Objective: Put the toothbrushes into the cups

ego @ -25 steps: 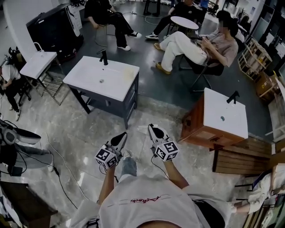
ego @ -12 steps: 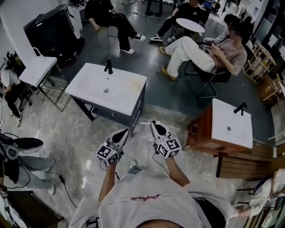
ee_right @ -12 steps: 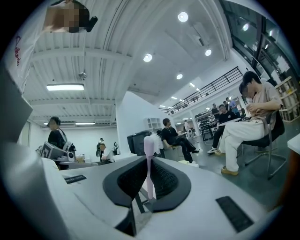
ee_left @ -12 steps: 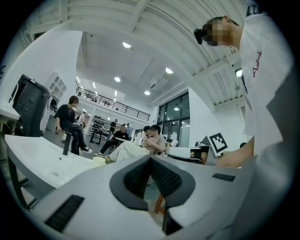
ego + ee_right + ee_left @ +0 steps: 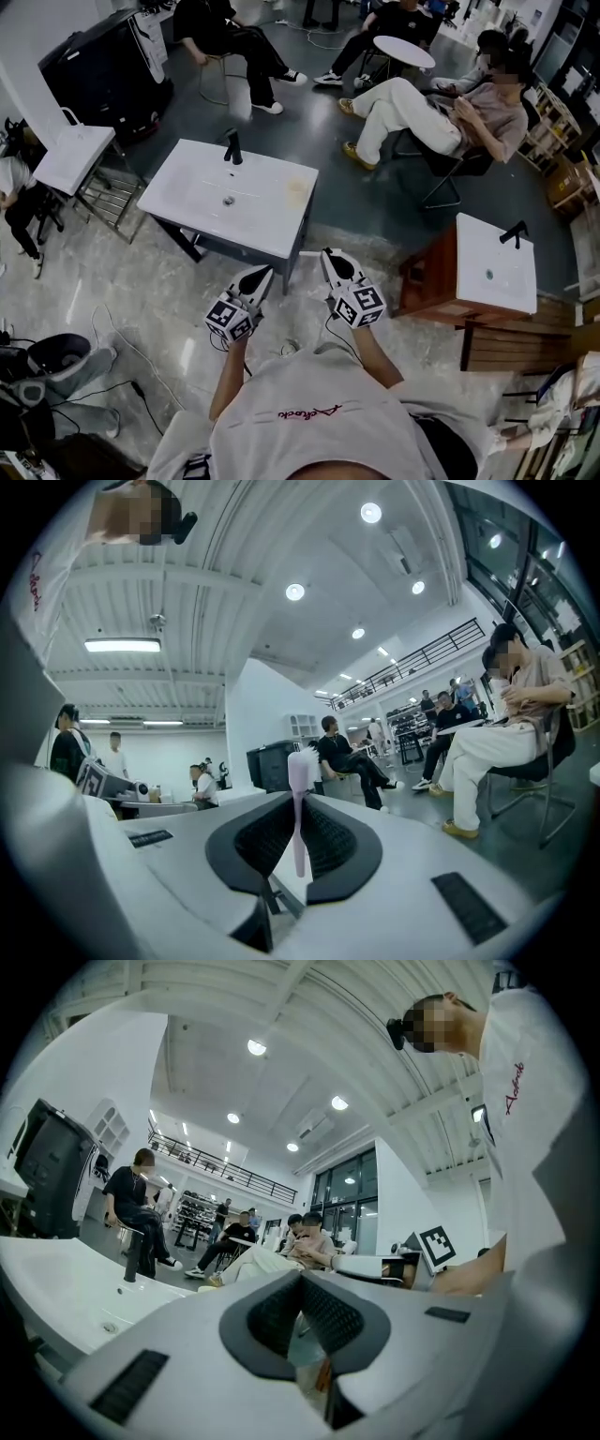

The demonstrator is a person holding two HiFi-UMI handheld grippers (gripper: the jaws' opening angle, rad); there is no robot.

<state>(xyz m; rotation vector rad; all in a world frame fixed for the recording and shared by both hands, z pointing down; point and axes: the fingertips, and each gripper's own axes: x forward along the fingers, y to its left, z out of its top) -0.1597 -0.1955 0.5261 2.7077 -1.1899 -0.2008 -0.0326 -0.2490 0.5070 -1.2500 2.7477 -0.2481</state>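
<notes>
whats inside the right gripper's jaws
A pale pink toothbrush, upright with its bristles on top, clamped in the jaws. The lower part of its handle is covered by them.

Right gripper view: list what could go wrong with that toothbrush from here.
The right gripper pinches the pink toothbrush only by its thin handle, so it may swivel or slip. No cup shows on the white sink top, so the drop-off may need searching.
</notes>
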